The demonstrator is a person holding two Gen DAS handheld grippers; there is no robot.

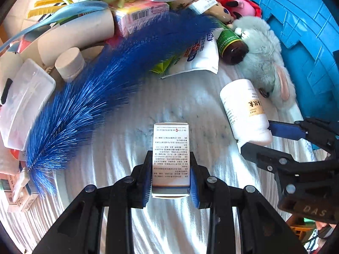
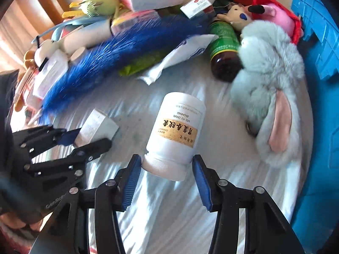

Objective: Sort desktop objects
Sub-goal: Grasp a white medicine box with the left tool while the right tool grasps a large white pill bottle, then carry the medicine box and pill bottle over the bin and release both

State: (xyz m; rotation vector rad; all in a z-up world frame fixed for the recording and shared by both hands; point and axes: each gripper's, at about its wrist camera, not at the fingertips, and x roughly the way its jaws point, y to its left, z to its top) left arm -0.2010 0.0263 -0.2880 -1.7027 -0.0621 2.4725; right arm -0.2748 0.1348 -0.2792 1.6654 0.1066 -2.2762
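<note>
While my left gripper (image 1: 171, 175) is clenched on a white medicine box (image 1: 170, 158), its blue pads pressed flat against the box's two long sides, my right gripper (image 2: 167, 177) stands released around the capped end of a white pill bottle (image 2: 177, 135). The bottle lies on its side on the white cloth (image 2: 169, 211), its cap between my right pads, with a gap showing on each side. The box is printed with small text and points away from me over the cloth. Beyond it lies a blue feather duster (image 1: 110, 80), and behind that a heap of toys, packets and boxes. A brown glass bottle (image 2: 224, 53) with a green label rests against a grey plush rabbit (image 2: 269, 89), just beside the blue crate (image 2: 317, 31).
</note>
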